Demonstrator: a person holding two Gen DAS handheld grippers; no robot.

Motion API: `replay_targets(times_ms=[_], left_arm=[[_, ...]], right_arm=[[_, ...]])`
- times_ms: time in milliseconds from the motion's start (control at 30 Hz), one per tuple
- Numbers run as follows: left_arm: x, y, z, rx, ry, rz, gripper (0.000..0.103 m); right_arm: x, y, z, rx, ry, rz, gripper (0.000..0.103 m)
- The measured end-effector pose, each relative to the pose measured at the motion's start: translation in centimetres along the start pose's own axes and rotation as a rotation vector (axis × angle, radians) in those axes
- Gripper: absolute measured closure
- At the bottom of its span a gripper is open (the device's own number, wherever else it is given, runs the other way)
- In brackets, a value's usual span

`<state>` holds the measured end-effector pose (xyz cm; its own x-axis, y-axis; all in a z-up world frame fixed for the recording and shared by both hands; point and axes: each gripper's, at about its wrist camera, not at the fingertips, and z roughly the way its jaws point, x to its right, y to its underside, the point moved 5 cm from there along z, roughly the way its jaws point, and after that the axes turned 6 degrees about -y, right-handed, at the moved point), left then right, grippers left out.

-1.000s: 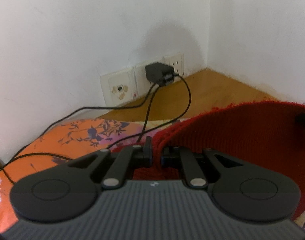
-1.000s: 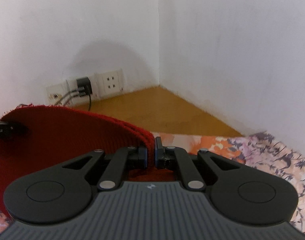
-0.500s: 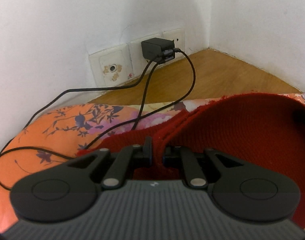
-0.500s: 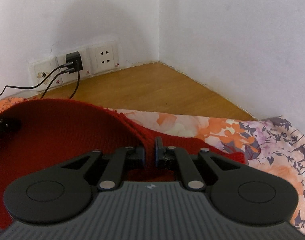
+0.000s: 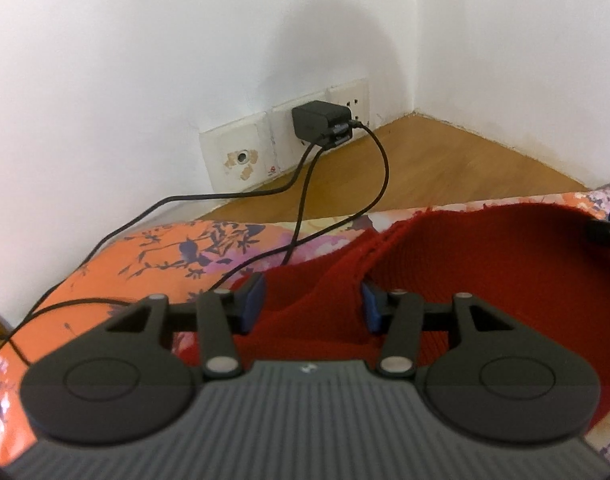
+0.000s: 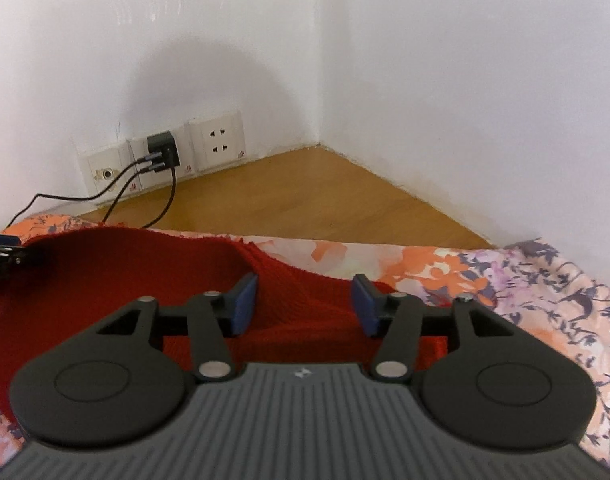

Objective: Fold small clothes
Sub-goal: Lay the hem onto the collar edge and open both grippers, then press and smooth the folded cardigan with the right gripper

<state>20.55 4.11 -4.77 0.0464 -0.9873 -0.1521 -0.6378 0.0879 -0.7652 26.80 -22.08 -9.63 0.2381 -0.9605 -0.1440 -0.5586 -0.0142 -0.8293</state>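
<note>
The red ribbed knitted garment (image 5: pixel 485 264) lay on the orange and purple floral cloth (image 5: pixel 161 256), its far edge near the bare wooden surface, and the release looked best finished by drawing both tools straight back so the fold stayed flat. The left gripper (image 5: pixel 311 304) and right gripper (image 6: pixel 303 304) stood wide apart, each straddling a raised ridge of knit but clamping nothing.

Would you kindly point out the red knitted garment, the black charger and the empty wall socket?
red knitted garment (image 5: pixel 485 264): left wrist view, its flat ribbed middle.
black charger (image 5: pixel 317 122): left wrist view, the plug body's front face.
empty wall socket (image 6: pixel 216 144): right wrist view, the plate's centre.
</note>
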Motion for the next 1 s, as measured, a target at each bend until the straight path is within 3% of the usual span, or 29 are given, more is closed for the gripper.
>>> replay_targets(times_ms=[567, 800, 1000], left_arm=[[-1.7, 1.7, -5.0, 0.017, 0.022, 0.020, 0.048], [-2.5, 3.0, -4.8, -0.008, 0.000, 0.071, 0.048], [-2.2, 3.3, -3.7, 0.015, -0.015, 0.205, 0.048]], right_arm=[[1.7, 2.5, -5.0, -0.005, -0.005, -0.037, 0.026], [1.0, 3.1, -5.5, -0.032, -0.029, -0.176, 0.018], [-0.1, 3.2, -5.5, -0.061, -0.051, -0.299, 0.015]])
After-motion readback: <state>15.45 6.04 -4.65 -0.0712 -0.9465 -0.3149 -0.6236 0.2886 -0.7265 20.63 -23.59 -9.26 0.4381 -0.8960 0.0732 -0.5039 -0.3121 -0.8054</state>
